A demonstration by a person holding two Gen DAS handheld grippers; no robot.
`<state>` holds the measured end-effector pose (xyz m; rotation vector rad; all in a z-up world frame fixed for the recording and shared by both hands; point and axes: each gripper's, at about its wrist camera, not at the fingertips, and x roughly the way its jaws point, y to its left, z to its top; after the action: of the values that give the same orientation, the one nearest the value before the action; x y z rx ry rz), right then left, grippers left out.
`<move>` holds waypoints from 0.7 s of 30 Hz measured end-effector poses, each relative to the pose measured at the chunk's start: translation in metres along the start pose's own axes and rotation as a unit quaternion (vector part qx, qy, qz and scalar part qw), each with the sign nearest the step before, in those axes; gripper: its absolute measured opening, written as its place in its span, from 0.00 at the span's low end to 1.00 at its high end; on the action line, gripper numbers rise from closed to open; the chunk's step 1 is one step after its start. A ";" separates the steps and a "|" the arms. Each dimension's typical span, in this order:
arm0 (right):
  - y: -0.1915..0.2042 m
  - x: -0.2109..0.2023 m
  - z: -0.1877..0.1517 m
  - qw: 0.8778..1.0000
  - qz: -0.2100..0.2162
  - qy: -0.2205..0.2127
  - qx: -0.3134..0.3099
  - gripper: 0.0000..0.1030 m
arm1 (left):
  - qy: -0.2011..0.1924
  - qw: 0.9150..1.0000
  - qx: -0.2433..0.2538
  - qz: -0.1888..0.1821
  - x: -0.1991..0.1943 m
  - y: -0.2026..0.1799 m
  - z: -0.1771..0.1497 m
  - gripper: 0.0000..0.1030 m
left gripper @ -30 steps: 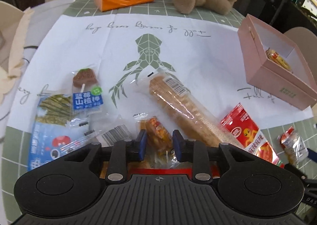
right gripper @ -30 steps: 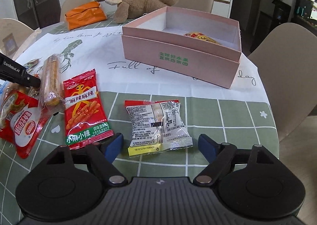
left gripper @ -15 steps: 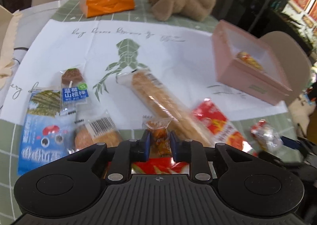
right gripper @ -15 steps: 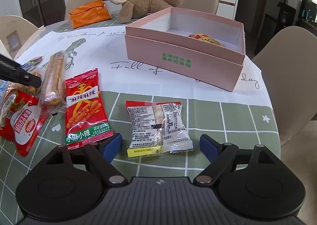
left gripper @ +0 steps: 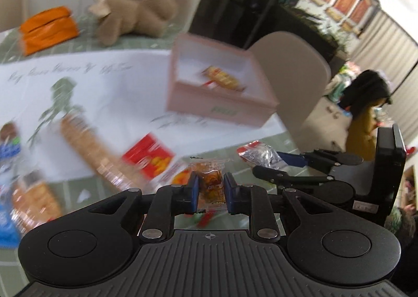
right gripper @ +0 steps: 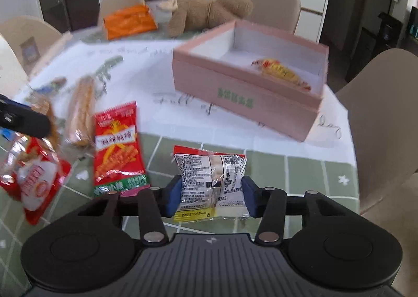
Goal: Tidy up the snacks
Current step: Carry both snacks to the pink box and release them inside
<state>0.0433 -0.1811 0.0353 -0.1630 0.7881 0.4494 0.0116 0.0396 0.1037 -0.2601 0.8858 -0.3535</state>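
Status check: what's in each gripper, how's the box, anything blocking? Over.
Left gripper shut on small orange snack. Right gripper closing around silver packet. Pink box open, one yellow snack inside. Path to box clear.

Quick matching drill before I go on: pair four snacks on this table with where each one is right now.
Things:
1. small orange snack pack
2. silver-and-white packet
3. yellow wrapped snack
4. red spicy-strip packet

Places:
A. inside the pink box
B. flat on the green checked cloth, no gripper around it
C. between the pads of the left gripper
D. between the closing jaws of the right gripper

Pairs: 1-C, 2-D, 3-A, 4-B
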 end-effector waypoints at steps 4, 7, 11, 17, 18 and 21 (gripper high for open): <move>-0.017 -0.033 0.018 0.999 -0.015 -0.049 0.013 0.46 | -0.042 0.998 0.022 -0.038 -0.001 -0.017 0.051 0.23; -0.029 -0.055 0.049 0.994 -0.030 -0.108 0.017 0.46 | -0.079 0.993 0.034 -0.077 0.011 -0.031 0.114 0.25; -0.041 -0.058 0.104 0.982 -0.069 -0.175 0.022 0.65 | -0.047 0.997 -0.019 -0.056 0.058 -0.020 0.169 0.28; -0.049 -0.013 0.116 0.990 -0.061 -0.123 0.045 0.82 | -0.034 0.998 -0.049 -0.036 0.081 0.013 0.134 0.28; -0.046 -0.009 0.107 0.992 -0.040 -0.114 0.046 0.82 | -0.026 0.997 -0.061 -0.033 0.081 0.021 0.119 0.28; -0.022 0.005 0.081 0.996 -0.006 -0.082 0.024 0.82 | -0.008 0.997 -0.080 -0.014 0.071 0.041 0.079 0.28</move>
<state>0.1088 -0.1746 0.0880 -0.0848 0.6356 0.4263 0.1232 0.0544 0.0863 -0.4225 0.8957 -0.3068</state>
